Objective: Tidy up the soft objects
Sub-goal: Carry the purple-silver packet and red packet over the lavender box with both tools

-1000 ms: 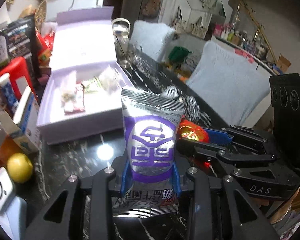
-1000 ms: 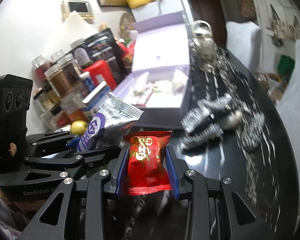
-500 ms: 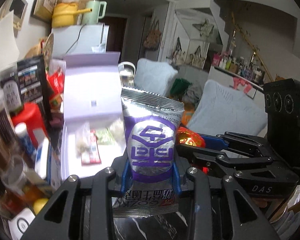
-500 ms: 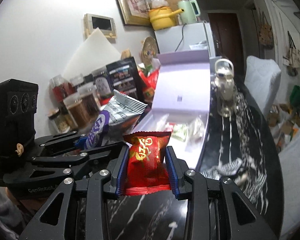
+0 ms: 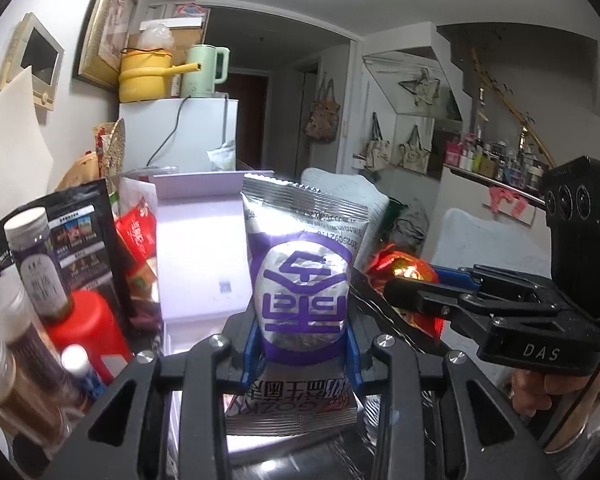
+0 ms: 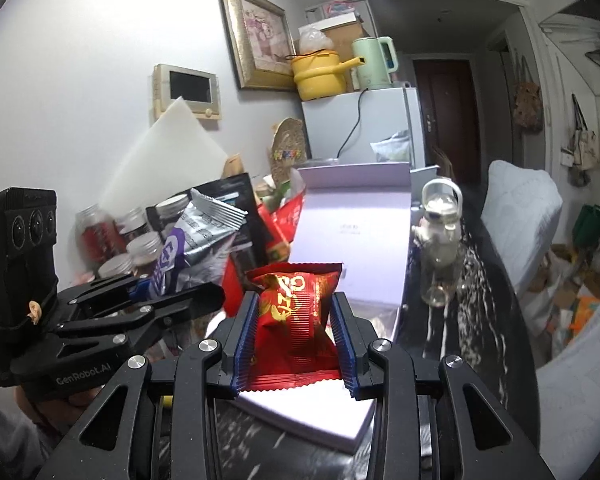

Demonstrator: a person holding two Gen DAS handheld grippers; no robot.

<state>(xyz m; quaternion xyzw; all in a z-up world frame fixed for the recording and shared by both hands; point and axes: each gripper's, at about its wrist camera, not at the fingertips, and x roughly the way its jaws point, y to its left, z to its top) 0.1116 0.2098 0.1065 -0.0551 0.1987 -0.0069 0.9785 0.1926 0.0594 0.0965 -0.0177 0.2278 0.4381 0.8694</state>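
Above the glossy black marbled table [image 6: 476, 320], the left gripper [image 5: 302, 344] was clamped on a crinkly silver-and-purple foil packet [image 5: 302, 284], held upright. Just to its right, the right gripper [image 6: 294, 340] pinched a puffy red packet [image 6: 296, 312] between ribbed blue pads [image 6: 246, 336]. Beyond them lay an open, smooth lilac box [image 6: 356, 236].

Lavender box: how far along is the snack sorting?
Done: cannot tell; the lavender box interior is hidden. In hand: left gripper clamps the silver-purple packet; right gripper clamps the red packet. Left: neither packet is in the box yet; both need releasing there.
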